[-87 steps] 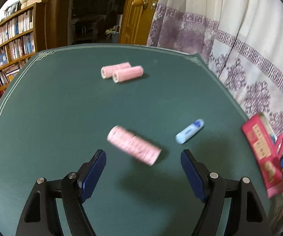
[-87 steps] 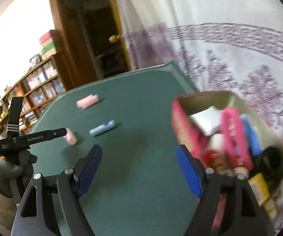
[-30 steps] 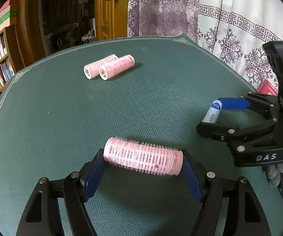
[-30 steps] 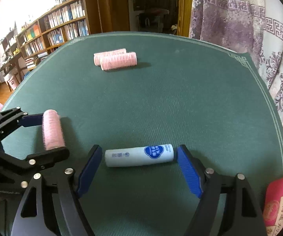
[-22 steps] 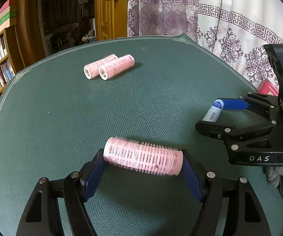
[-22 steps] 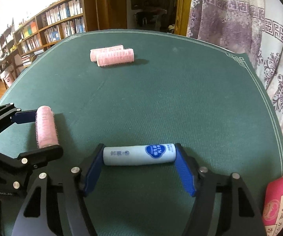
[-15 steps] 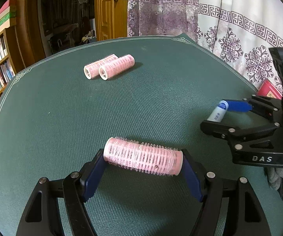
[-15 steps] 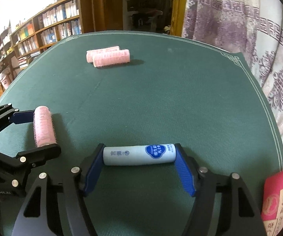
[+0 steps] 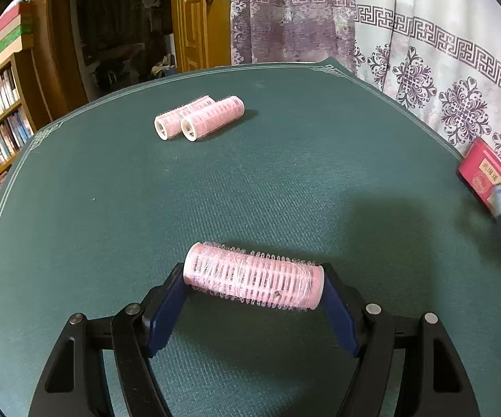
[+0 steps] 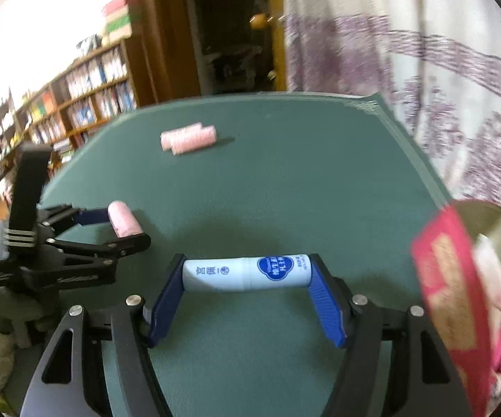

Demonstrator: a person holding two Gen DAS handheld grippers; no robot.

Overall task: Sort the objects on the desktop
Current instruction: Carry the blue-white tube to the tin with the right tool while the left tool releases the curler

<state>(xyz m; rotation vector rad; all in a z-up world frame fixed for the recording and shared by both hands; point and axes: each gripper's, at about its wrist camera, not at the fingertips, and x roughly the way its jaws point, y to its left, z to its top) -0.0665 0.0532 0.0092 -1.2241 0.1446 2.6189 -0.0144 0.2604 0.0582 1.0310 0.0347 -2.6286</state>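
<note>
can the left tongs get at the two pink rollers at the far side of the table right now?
Probably not yet: the left tongs are shut on a pink roller, so they are occupied. The way itself looks free, bare green table up to the two rollers.

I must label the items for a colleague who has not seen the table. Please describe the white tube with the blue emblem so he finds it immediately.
Start at the green table and find the right gripper beside the red box. The white tube lies crosswise between its blue pads, held end to end. Unlike the bristly pink hair rollers, it is smooth, white and printed.
</note>
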